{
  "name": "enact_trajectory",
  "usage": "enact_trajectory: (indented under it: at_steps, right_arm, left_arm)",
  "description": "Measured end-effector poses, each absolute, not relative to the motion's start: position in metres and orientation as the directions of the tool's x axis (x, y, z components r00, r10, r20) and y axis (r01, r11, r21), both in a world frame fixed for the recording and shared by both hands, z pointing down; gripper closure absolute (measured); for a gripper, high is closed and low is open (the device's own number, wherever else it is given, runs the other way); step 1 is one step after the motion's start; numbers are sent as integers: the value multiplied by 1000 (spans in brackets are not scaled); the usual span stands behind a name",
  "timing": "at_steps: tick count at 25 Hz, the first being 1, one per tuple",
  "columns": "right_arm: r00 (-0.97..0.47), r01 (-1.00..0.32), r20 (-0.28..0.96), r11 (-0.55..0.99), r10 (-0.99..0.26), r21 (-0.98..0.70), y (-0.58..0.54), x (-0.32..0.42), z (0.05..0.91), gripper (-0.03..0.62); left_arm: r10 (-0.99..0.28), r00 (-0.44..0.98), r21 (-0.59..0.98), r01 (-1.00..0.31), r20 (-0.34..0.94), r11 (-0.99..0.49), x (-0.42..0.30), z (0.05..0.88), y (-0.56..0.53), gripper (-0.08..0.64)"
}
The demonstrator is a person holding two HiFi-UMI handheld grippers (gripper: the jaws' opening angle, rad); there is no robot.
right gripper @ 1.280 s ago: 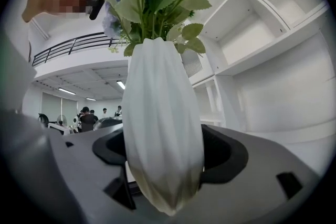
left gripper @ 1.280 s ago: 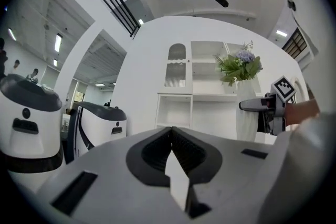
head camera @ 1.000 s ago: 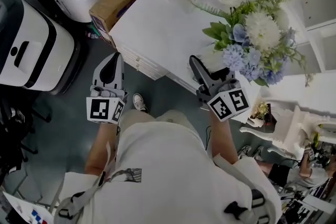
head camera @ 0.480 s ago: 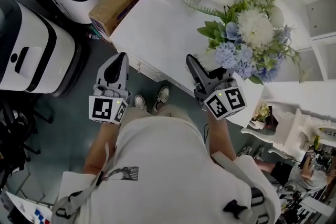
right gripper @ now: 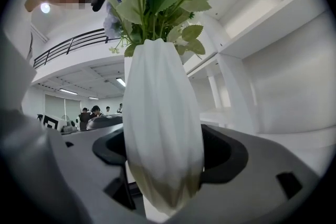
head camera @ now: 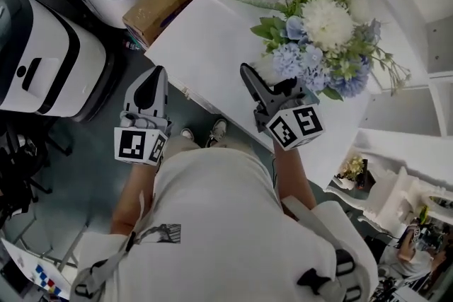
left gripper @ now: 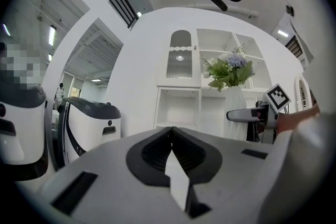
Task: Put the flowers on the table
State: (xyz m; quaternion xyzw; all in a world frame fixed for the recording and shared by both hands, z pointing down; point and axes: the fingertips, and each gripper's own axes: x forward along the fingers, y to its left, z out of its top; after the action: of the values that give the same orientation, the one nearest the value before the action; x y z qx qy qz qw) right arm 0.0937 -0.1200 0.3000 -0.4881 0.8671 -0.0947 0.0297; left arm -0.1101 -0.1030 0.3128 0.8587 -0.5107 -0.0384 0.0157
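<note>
Right gripper view: a white vase (right gripper: 163, 128), ribbed in a twist and narrow at the neck, is clamped between the dark jaws of the right gripper (right gripper: 164, 157). Blue and white flowers (head camera: 318, 32) with green leaves stand in it, held over the smooth white table (head camera: 205, 39) near its front edge. Off the table's left edge, the left gripper (left gripper: 172, 152) has its jaws pressed together on nothing. A brown cardboard box (head camera: 164, 0) sits against the table's left side.

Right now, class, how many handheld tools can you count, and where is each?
2. The left tool, shut and empty, hangs over the floor beside the table; the right tool reaches over the table, shut on the vase of flowers.
</note>
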Motion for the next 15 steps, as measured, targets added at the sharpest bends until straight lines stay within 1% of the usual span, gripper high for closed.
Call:
enact_trajectory:
  at_steps: [6,15]
  right_arm:
    - [-567,-812,41,550,-823,-197,-145,93,321,193]
    - [-640,-765,72,626,-765,-152,-186,61,376,193]
  left_arm:
    - [-892,451,44,-891,-37,-452,-91,316,-112,545]
    - [-917,399,12,-917,25,-398,-95,338,-120,545]
